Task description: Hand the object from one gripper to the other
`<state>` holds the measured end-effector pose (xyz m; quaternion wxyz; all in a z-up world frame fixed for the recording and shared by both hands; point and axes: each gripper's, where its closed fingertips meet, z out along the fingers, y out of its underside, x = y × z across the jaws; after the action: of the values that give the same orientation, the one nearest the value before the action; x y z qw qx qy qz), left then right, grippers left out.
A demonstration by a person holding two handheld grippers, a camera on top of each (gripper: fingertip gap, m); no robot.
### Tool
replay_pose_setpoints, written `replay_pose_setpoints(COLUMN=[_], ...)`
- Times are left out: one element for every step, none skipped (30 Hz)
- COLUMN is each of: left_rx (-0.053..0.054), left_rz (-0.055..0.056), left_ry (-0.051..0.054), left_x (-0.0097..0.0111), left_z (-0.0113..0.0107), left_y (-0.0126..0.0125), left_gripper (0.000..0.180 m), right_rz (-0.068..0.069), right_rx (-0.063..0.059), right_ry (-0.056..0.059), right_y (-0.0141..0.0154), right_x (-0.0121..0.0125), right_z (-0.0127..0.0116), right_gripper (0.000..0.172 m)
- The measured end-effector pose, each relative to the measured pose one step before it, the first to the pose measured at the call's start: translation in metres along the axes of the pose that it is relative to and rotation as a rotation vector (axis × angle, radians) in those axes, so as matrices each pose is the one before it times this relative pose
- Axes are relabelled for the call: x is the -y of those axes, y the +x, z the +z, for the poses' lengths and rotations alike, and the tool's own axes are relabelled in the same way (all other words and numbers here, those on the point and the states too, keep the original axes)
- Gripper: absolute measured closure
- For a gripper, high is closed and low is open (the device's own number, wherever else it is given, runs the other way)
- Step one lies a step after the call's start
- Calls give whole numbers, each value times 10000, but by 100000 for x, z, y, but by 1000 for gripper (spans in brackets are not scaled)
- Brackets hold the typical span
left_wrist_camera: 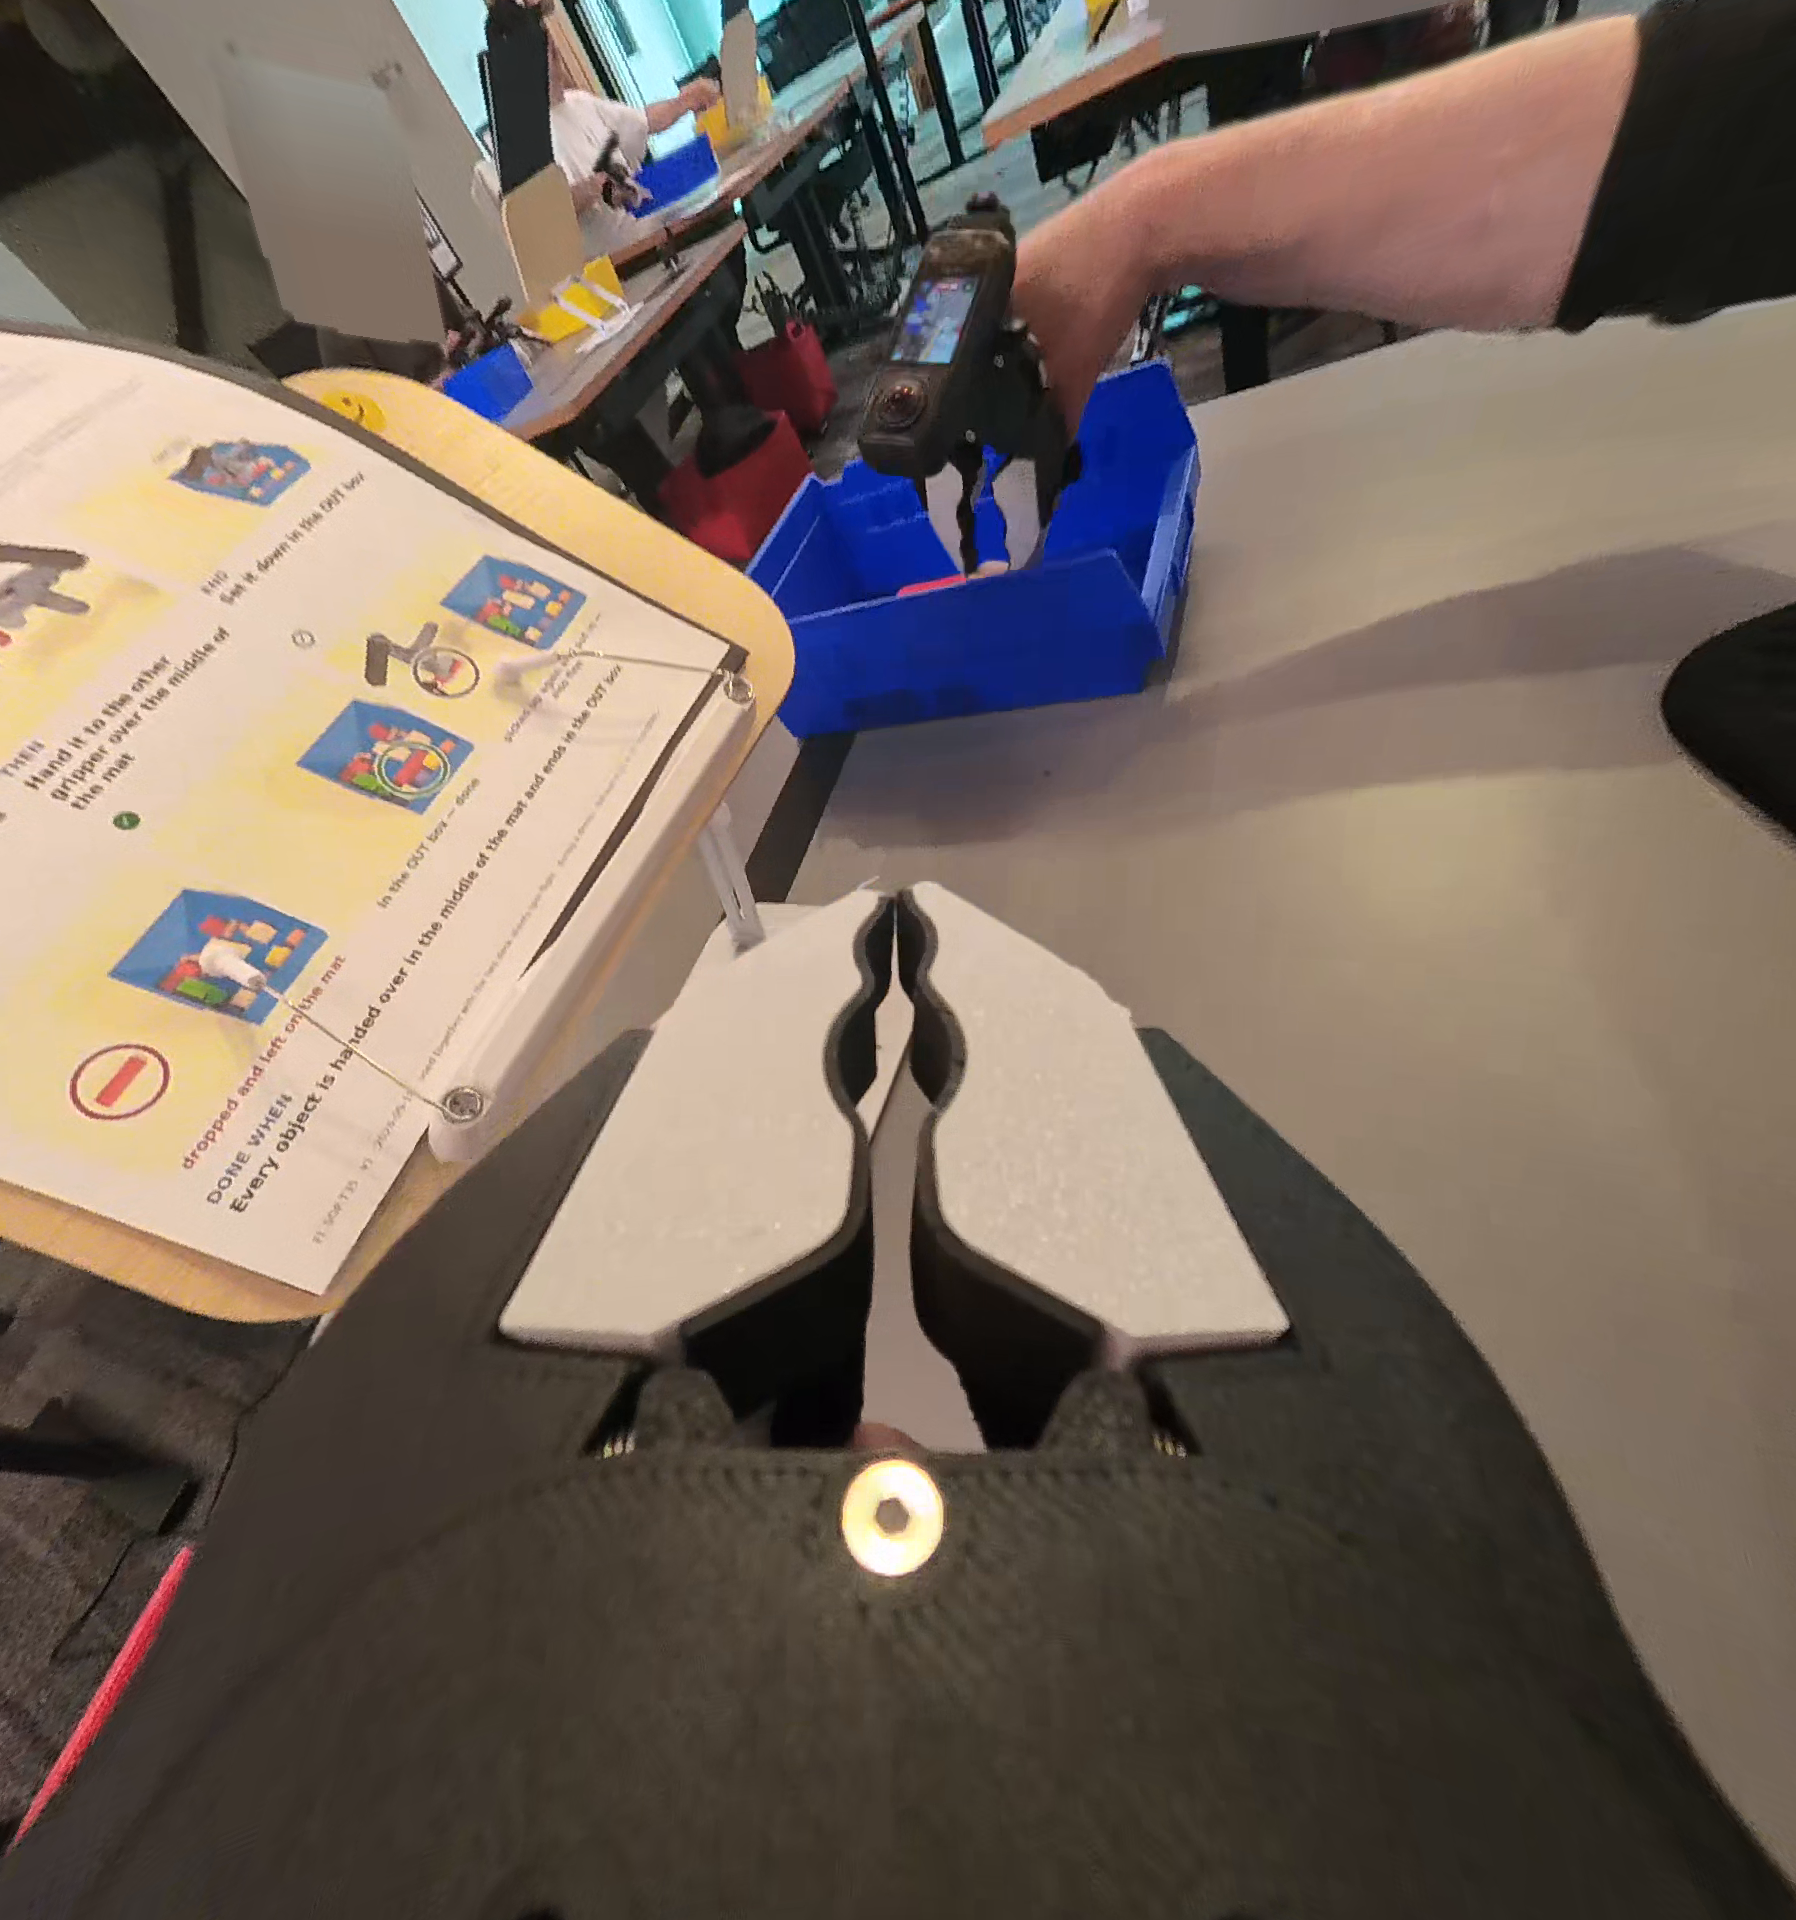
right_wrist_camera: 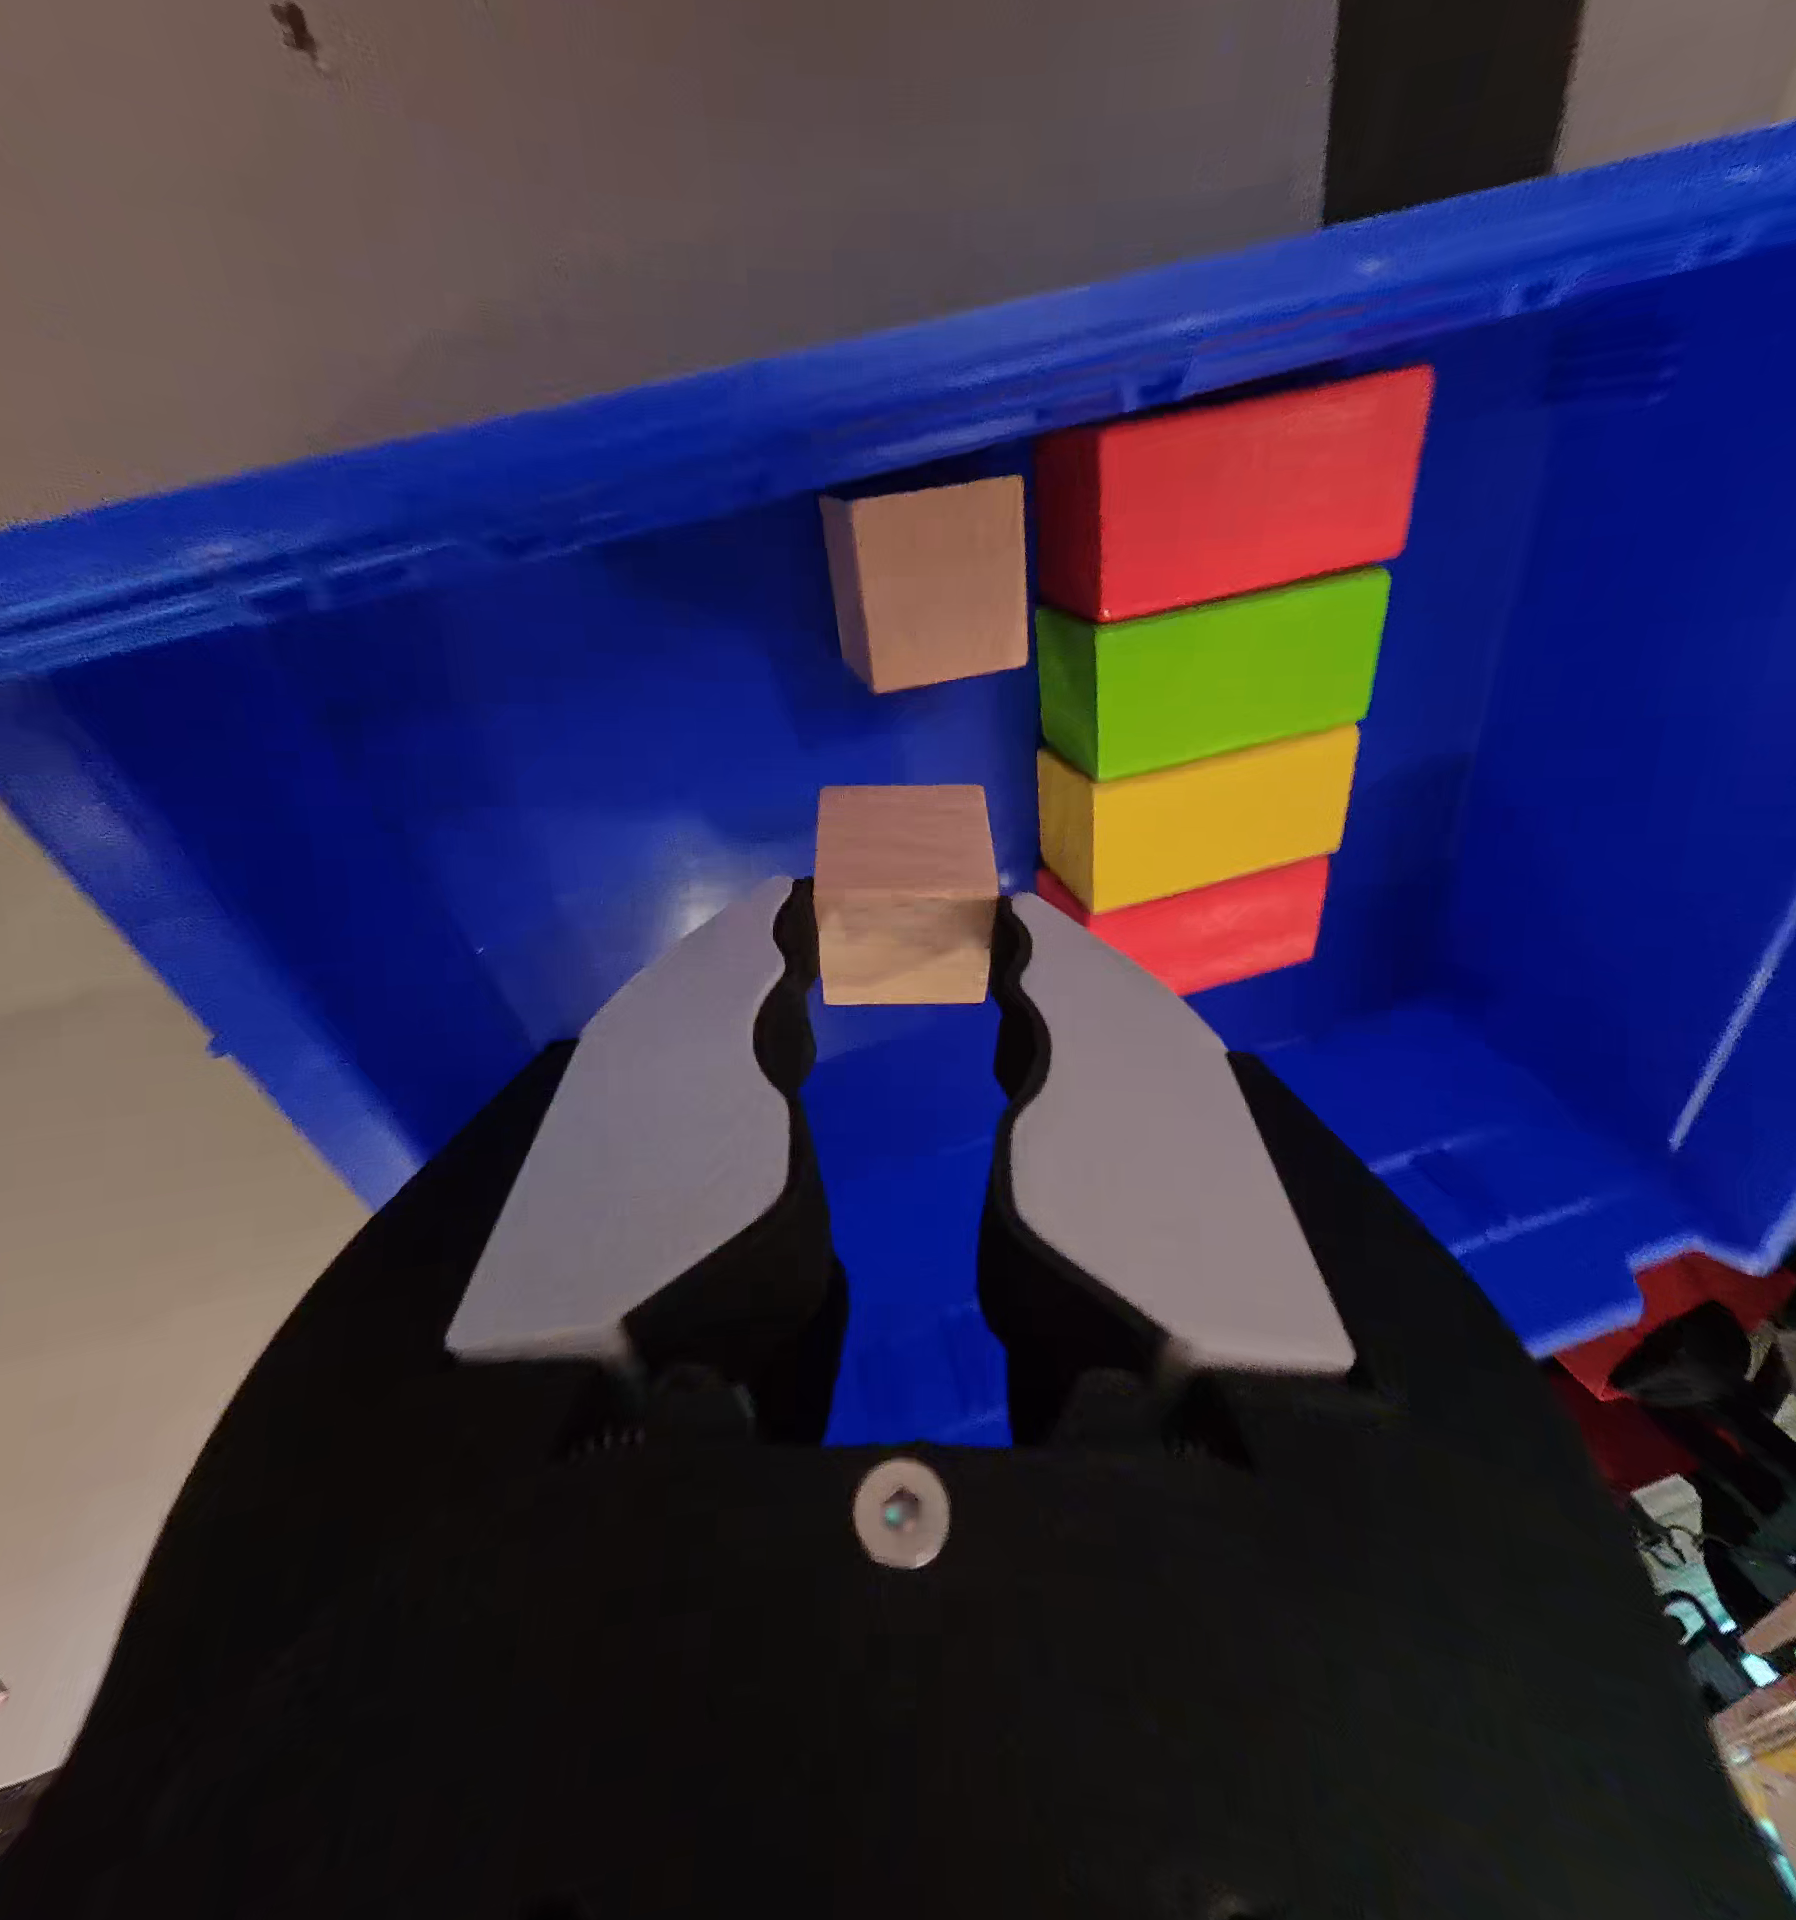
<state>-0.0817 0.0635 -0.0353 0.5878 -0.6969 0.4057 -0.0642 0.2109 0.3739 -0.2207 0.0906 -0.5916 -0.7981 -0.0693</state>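
Note:
My left gripper (left_wrist_camera: 896, 909) is shut with its fingertips together and nothing between them, low over the grey table (left_wrist_camera: 1341, 1039). My right gripper (right_wrist_camera: 904, 914) is shut on a plain wooden cube (right_wrist_camera: 904, 935), both pads pressed on its sides, inside the blue bin (right_wrist_camera: 458, 488). In the left wrist view the right gripper (left_wrist_camera: 977, 540) reaches down into that bin (left_wrist_camera: 977, 655), held by a hand (left_wrist_camera: 1112, 291).
In the bin lie a second wooden cube (right_wrist_camera: 930, 582) and a row of red (right_wrist_camera: 1237, 488), green (right_wrist_camera: 1206, 675), yellow (right_wrist_camera: 1185, 821) and red (right_wrist_camera: 1226, 930) blocks. An instruction sheet on a wooden board (left_wrist_camera: 250, 779) stands left. A black rounded object (left_wrist_camera: 1777, 727) is at the right. The left gripper's tips are roughly 45 cm from the right gripper's. Between my right fingertips and the black rounded object (left_wrist_camera: 1777, 727) there is roughly 35 cm.

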Motion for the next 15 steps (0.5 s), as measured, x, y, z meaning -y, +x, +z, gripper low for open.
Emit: replay_pose_setpoints(left_rx=[-7,-35,-24,-29,-33,-16,-6,-5,-29,-26,-15,-3,-8,-8,-5], left_rz=[17,-10,-3,-4,-10,-8,-7,-14,-23,-19,-10,6,0,-15,-20], left_ry=[-102,-50,-38,-21,-15,-12,-17,-8,14,20,-12,-33,-30,-12,-4], left_x=[-243,-137,-108,-70,-66,-62,-86,-85,-44,-41,-95,-121,-118,-90,-81], left_z=[123,103,92,76,75,78,88,60,41,17,6,-2,-29,-56,-80], left_y=[33,65,36,25,28,4,-9,1,44,50,43,40,47,27,22], left_gripper=[180,180,179,179,179,179,179,179,178,178,178,178,178,178,178], right_rz=[-122,-77,-40,-57,-69,-48,-48,-48,-36,-29,-15,-6,-3,3,16], right_rx=[50,28,116,153,108,113,97,61,65,95,90,64,8,12,56], right_ry=[-96,-69,-19,-25,-58,-61,-12,27,16,-1,3,37,45,16,4], right_y=[170,206,82,-30,1,-17,-5,51,42,3,12,42,114,103,19], right_x=[91,119,198,197,179,157,216,265,208,173,152,164,142,93,63], right_z=[601,452,354,288,243,209,127,54,69,68,72,6,-7,23,33], right_gripper=[141,141,141,141,141,141,141,141,141,141,141,141,141,141,141])
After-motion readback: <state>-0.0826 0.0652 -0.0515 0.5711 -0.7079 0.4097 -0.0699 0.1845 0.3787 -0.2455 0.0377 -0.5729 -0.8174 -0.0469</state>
